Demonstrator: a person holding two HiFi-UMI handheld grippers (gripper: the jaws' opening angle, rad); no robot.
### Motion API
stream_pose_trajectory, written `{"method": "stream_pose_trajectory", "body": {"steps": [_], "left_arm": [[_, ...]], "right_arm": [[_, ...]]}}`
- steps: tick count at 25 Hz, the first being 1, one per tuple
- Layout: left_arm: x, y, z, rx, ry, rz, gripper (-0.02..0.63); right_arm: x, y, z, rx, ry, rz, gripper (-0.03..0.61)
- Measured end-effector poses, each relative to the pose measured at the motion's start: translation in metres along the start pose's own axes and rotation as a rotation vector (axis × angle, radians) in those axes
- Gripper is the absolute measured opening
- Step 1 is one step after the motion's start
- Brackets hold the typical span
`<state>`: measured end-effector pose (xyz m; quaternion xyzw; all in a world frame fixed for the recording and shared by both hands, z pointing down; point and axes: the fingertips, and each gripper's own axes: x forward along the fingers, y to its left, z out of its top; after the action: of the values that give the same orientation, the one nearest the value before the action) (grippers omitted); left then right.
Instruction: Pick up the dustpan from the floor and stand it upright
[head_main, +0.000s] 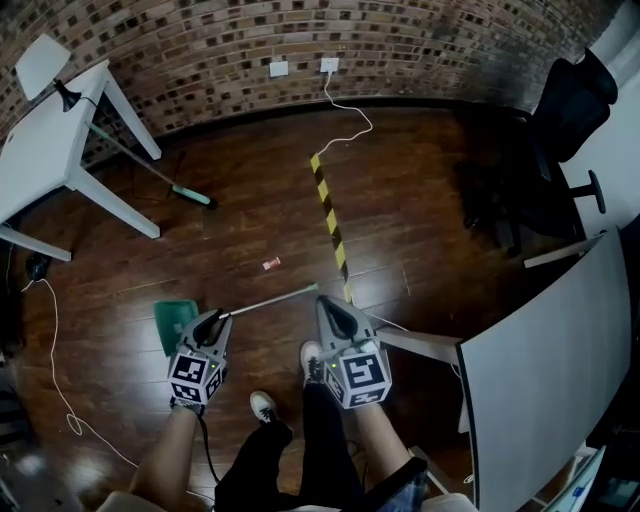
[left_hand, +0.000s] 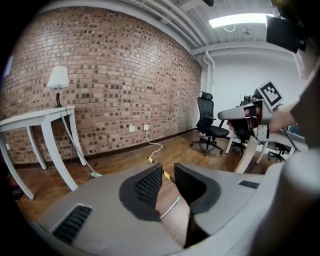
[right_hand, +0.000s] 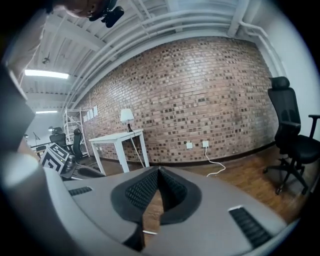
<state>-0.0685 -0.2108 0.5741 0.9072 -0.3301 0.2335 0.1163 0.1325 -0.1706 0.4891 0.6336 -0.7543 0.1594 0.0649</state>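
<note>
The green dustpan lies flat on the dark wood floor, its long pale handle running right toward the striped tape. My left gripper hovers just above the pan's right edge, near the handle's base. Its jaws stand open with nothing gripped. In the left gripper view the handle shows on the floor through the gap. My right gripper hangs beside the handle's far end, shut and empty, and in the right gripper view its tips meet.
A white table stands at the back left with a broom leaning on it. Yellow-black tape crosses the floor, with a small red scrap near it. At the right are a black office chair and a white desk. My shoes are just below the grippers.
</note>
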Motion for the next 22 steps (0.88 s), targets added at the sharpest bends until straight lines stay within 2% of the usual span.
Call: {"method": "stream_pose_trajectory", "body": {"steps": [5,10,13,22], "left_arm": [[0.058,-0.011,-0.039,-0.024,0.048,-0.048,0.121],[0.105,-0.023,-0.062,-0.030,0.064,-0.109,0.121],[0.134,-0.028,-0.082,-0.011,0.086,-0.158,0.147],[0.221,-0.040,-0.171,0.084,0.185,-0.291,0.147]], "right_arm": [[0.032,-0.022,-0.064,0.003,0.071,0.016,-0.002],[0.054,-0.041,-0.104,0.025,0.094,0.028,-0.002],[0.066,-0.049,-0.129,0.052,0.101,0.016,-0.002],[0.103,-0.084,-0.235,0.124,0.160,-0.023,-0.003]]}}
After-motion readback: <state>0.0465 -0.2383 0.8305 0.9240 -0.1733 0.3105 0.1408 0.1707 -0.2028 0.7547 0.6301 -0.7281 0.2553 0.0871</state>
